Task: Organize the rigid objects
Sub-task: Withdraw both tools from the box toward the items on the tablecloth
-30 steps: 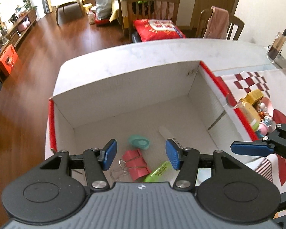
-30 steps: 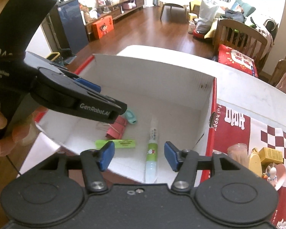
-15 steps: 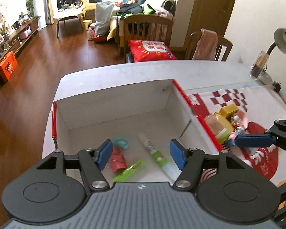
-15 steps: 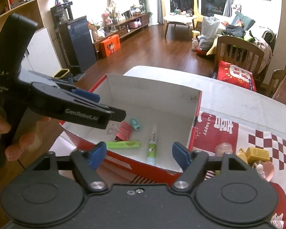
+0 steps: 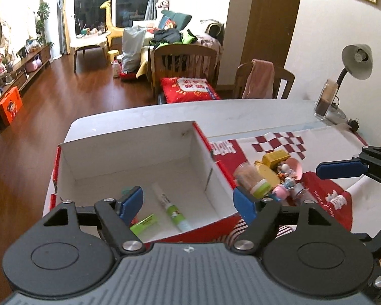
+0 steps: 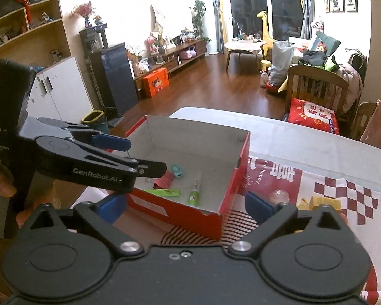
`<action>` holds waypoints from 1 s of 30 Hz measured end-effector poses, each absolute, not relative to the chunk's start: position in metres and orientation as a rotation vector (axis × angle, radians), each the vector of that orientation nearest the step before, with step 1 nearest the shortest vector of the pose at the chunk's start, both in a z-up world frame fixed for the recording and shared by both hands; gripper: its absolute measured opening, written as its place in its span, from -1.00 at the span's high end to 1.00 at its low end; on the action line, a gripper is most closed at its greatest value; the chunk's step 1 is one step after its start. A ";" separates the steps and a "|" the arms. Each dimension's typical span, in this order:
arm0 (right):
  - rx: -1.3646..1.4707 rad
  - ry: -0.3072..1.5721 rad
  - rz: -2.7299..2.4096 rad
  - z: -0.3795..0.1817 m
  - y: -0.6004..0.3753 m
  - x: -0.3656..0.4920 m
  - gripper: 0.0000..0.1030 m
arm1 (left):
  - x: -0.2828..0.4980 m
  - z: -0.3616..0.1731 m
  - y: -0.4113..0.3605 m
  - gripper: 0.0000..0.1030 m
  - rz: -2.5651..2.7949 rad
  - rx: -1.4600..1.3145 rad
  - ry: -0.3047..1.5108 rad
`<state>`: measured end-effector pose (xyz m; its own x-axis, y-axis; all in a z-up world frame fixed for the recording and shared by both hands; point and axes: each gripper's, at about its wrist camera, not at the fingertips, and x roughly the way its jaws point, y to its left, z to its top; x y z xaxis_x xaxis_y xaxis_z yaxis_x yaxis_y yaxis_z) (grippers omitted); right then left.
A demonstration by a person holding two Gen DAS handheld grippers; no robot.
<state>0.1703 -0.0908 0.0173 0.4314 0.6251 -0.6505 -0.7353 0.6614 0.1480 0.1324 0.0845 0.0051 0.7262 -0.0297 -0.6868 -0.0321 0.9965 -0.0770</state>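
Observation:
A red cardboard box with a white inside stands on the table. In it lie a white-and-green glue pen, a green highlighter, a pink binder clip and a small teal item. A pile of small toys, with a jar and yellow pieces, lies on the mat right of the box. My left gripper is open and empty, above the box's near edge. My right gripper is open and empty, near the box's front.
A red-and-white patterned mat covers the table's right part. A desk lamp and a clear holder stand at the far right. Chairs stand beyond the table's far edge.
Both grippers have pulled back and up from the box. The box now looks smaller and further away in both views. Both stay open and empty.

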 end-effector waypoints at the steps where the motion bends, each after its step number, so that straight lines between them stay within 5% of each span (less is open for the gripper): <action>1: -0.161 0.732 0.855 0.018 -0.098 0.169 -0.97 | 0.131 0.006 0.080 -0.52 0.002 -0.084 0.752; 30: -0.159 0.799 0.703 -0.040 -0.246 0.202 -0.99 | 0.190 -0.058 -0.067 -0.53 0.042 -0.166 0.778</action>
